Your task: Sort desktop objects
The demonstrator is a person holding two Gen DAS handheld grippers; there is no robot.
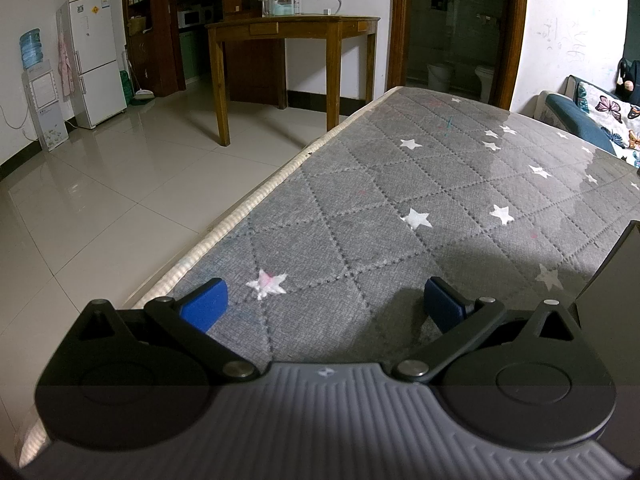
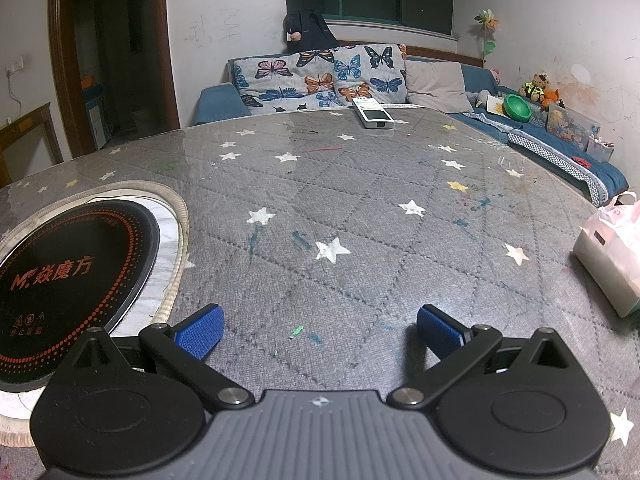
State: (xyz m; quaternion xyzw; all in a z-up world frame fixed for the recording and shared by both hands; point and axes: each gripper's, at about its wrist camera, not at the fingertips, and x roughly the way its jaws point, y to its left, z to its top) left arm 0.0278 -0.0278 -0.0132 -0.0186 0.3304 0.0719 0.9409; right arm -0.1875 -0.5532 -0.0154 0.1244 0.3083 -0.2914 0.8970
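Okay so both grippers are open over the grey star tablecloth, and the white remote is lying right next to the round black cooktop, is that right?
Not quite. The left gripper and right gripper are open over the star tablecloth, but the white remote lies at the table's far edge near the sofa, well apart from the black cooktop. The right wrist view shows it.

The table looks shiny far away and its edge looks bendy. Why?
Right wrist view: glare washes over the table cover near the white remote. Left wrist view: a pale shiny patch lies on the far right of the cover, and the fisheye lens bows its straight edge; corners go dark.
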